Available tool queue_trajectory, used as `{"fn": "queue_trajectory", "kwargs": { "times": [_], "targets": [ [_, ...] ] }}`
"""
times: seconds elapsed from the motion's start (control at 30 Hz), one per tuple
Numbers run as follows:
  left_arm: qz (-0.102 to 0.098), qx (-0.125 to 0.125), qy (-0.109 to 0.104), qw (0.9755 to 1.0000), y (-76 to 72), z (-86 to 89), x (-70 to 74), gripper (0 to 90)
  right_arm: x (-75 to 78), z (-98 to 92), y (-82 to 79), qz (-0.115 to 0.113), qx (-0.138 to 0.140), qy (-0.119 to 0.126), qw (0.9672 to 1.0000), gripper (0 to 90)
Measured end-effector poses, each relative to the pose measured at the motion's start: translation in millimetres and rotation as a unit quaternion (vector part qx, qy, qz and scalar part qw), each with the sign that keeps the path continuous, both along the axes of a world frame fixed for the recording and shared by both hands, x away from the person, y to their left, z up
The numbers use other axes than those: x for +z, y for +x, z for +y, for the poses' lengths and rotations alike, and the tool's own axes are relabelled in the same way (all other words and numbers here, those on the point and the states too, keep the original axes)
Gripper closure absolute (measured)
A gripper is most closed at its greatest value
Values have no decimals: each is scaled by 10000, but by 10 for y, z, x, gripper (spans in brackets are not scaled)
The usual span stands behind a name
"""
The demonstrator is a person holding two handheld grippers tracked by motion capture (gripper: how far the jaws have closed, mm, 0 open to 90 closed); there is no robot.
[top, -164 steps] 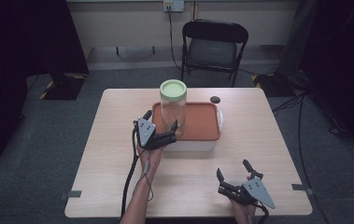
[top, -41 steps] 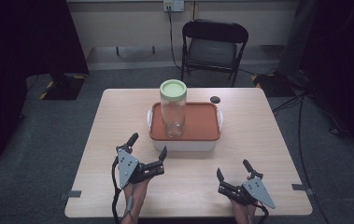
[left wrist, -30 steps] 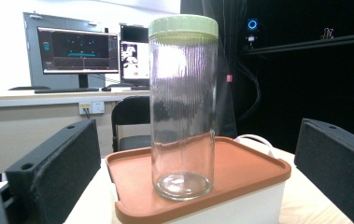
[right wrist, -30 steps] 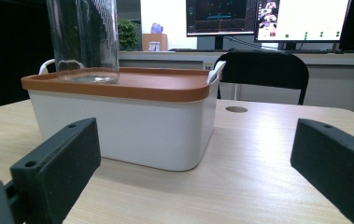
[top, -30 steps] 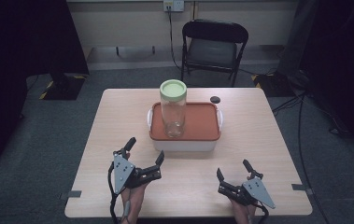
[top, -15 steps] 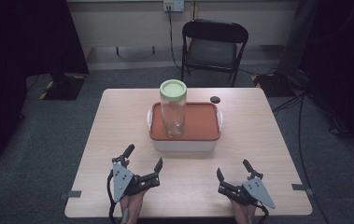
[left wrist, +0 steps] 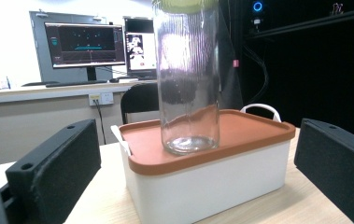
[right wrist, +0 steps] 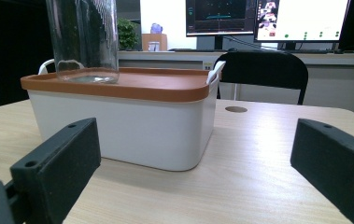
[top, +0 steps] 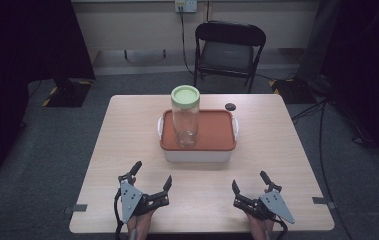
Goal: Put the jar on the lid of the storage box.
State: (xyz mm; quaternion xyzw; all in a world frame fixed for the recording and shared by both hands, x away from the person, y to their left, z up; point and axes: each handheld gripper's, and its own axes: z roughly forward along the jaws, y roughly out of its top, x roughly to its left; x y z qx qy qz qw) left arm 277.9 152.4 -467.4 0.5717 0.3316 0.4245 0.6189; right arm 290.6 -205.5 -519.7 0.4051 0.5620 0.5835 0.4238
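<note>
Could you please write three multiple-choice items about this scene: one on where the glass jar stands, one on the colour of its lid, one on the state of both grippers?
1. Where does the glass jar stand?
A. On the bare table
B. On the orange lid of the white box
C. On the chair

2. What colour is the jar's lid?
A. Light green
B. Red
C. Black

3. How are the left gripper and the right gripper?
A. Both shut on the jar
B. One holds the box
C. Both open and empty

Answers: 1 B, the jar's base rests on the orange lid. 2 A, its top is pale green. 3 C, each gripper's jaws stand apart near the table's front edge.
</note>
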Motion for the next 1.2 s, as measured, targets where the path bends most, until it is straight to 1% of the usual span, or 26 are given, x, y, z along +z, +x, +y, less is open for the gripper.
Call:
{"fn": "queue_trajectory", "kwargs": {
  "times": [0.07, 0.1, 0.23, 0.33, 0.4, 0.43, 0.53, 0.83, 0.87, 0.93, 1.03, 1.2],
  "targets": [
    [34, 7, -50, 10000, -1, 6, -33, 0, 0, 0, 0, 0, 0, 0, 10000, 7],
    [49, 13, -38, 10000, -2, 5, -51, 0, 0, 0, 0, -1, 0, -1, 10000, 8],
    [75, 27, 69, 9999, -6, -6, -132, 0, 0, 0, 0, -1, 0, -1, 10000, 7],
    [99, 49, 110, 9999, 2, -6, -179, 0, 0, 0, 0, -1, 0, -1, 10000, 7],
    [67, 97, 171, 9998, 6, 1, -208, 0, 0, 0, 0, -1, 0, -1, 10000, 7],
    [56, 97, 161, 9998, 10, 5, -225, 0, 0, 0, 0, -1, 0, 0, 10000, 7],
    [129, 86, 148, 9998, 26, 16, -280, 0, 0, 0, 0, -2, -1, -1, 10000, 7],
    [222, 118, 214, 9995, 12, 17, -427, 0, 0, 0, 0, -2, -4, -1, 10000, 7],
    [221, 139, 236, 9994, 6, 17, -440, 0, 0, 0, 0, -2, -5, 0, 10000, 7],
    [196, 170, 191, 9995, -8, 17, -466, 0, 0, 0, 0, -2, -7, 0, 10000, 7],
    [240, 213, 232, 9992, -10, 14, -502, 0, 0, 1, 0, -2, -10, 0, 10000, 7],
    [273, 206, 214, 9992, -1, 24, -534, 0, 0, 1, 0, -2, -11, 0, 10000, 7]
  ]
}}
